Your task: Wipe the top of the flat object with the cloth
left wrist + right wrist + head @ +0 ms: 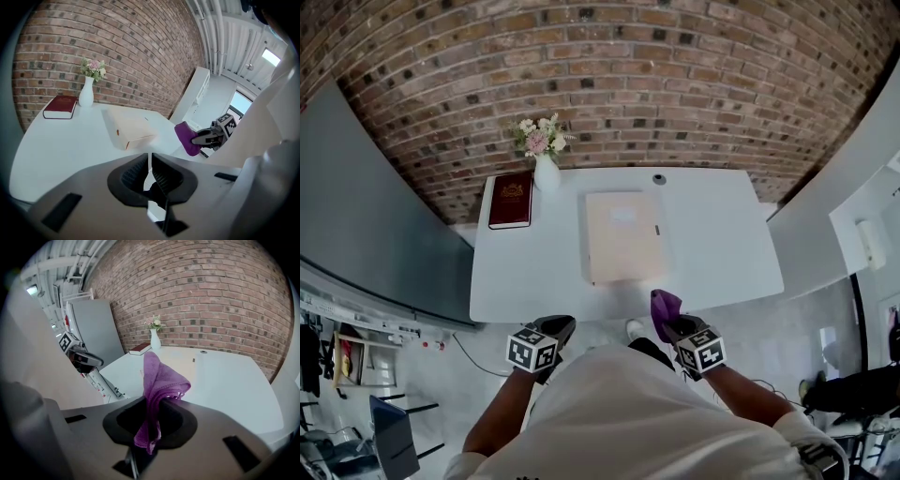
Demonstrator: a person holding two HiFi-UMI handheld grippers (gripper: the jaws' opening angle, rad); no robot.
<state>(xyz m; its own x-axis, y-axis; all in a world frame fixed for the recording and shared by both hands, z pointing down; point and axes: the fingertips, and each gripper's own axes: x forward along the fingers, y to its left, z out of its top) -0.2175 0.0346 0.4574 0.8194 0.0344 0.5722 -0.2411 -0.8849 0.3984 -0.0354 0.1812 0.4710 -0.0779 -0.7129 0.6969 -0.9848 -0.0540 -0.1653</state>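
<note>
A flat beige box lies in the middle of the white table; it also shows as the pale box in the left gripper view. My right gripper is shut on a purple cloth, held off the table's near edge, short of the box. The cloth sticks up from its jaws. My left gripper hangs below the near edge at the left, jaws closed together with nothing between them. In the left gripper view the cloth shows at the right.
A dark red book lies at the table's far left corner beside a white vase of flowers. A small round dark thing sits at the far edge. A brick wall stands behind the table. My torso fills the foreground.
</note>
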